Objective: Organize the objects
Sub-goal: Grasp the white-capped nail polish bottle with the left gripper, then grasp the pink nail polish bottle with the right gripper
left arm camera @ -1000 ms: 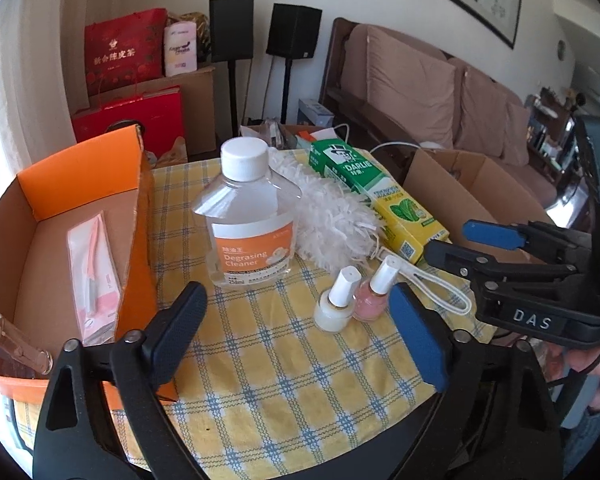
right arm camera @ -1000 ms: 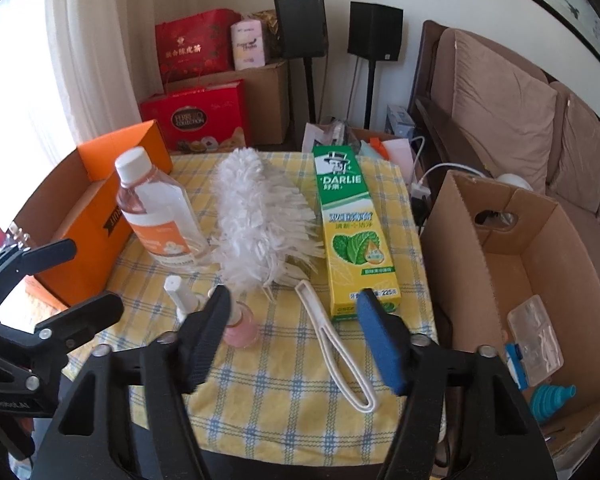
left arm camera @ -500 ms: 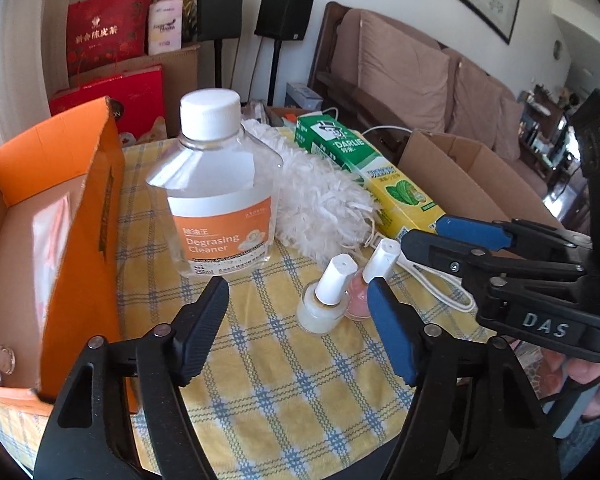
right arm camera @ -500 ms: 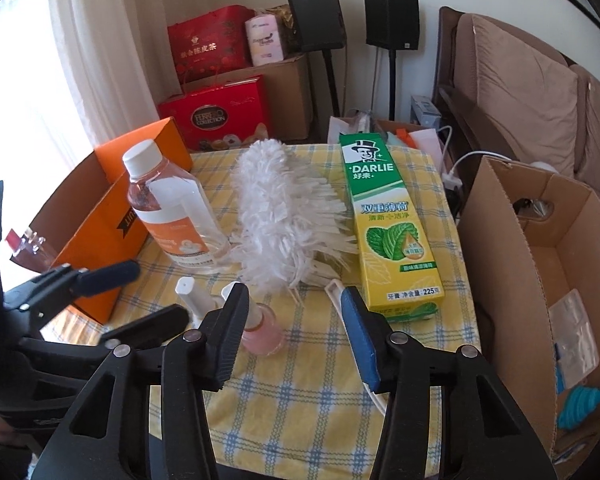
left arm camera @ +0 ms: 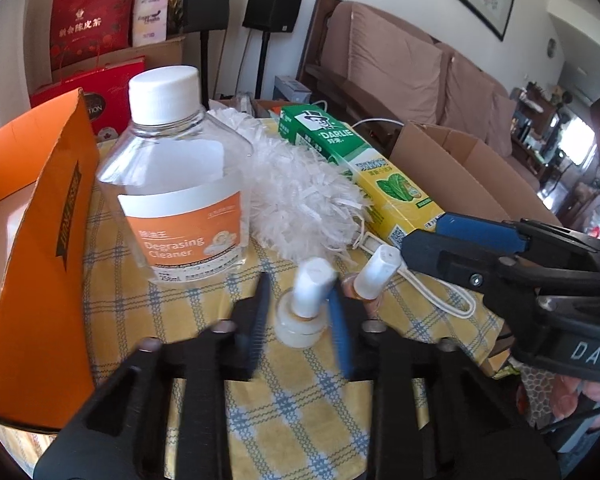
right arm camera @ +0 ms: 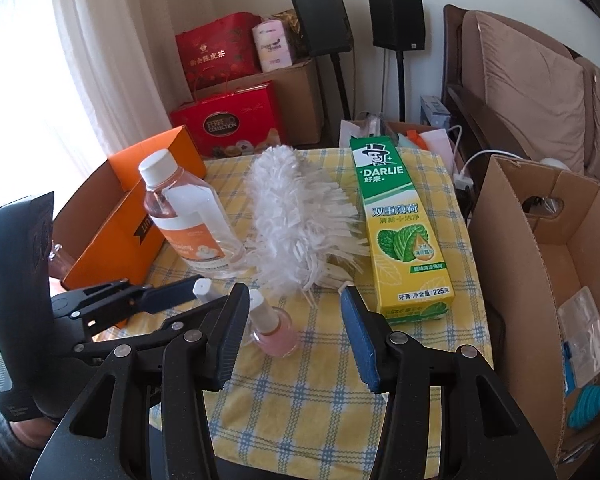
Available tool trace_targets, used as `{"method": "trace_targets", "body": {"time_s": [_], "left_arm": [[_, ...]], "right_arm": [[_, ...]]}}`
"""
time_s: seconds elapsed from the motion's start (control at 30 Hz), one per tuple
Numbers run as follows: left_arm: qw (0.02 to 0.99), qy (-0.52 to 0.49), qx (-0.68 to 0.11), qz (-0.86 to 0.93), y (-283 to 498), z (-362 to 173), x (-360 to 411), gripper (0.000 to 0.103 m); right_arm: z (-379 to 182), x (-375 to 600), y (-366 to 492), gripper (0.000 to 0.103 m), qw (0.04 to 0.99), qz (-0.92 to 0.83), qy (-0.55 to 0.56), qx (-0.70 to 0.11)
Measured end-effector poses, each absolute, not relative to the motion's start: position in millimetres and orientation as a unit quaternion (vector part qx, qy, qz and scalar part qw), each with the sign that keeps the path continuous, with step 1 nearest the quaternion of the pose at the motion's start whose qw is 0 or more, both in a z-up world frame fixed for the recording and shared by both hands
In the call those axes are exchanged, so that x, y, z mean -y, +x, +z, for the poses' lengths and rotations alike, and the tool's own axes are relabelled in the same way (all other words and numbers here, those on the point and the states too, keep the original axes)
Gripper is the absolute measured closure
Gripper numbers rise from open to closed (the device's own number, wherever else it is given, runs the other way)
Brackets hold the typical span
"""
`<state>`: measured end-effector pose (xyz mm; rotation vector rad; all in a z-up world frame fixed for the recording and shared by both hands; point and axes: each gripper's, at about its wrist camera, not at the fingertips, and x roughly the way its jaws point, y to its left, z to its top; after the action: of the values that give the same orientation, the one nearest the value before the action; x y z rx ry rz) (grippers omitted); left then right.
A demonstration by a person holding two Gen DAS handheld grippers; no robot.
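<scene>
The left gripper [left arm camera: 298, 312] brackets the white bottle [left arm camera: 305, 310], one finger on each side of its cap and shoulder; the fingers are blurred and narrow gaps show, so the grasp is judged not yet clamped. The right gripper [right arm camera: 294, 336] stands apart around the pink bottle [right arm camera: 274, 330], touching nothing. Both bottles stand upright, side by side, on the checked cloth [right arm camera: 320, 412] at the near edge, which allows a straight, level approach. The cleaner bottle [left arm camera: 180, 184], duster [right arm camera: 300, 216] and toothpaste box [right arm camera: 404, 232] lie behind. The orange box [left arm camera: 40, 240] at left and brown box [right arm camera: 540, 272] at right are the likely destinations.
</scene>
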<state>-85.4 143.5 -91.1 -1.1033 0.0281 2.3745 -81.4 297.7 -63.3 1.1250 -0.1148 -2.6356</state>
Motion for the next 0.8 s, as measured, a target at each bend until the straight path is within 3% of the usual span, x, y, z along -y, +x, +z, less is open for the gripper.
{"method": "trace_targets", "body": {"time_s": [0.67, 0.8], "left_arm": [[0.228, -0.404, 0.006, 0.886, -78, -91, -114, 0.087], [0.229, -0.403, 0.007, 0.886, -77, -91, -114, 0.087]], "right_arm": [[-84, -276, -88, 0.053, 0.135, -0.907, 0.399, 0.015], [-92, -273, -95, 0.066, 0.135, -0.904, 0.405, 0.022]]}}
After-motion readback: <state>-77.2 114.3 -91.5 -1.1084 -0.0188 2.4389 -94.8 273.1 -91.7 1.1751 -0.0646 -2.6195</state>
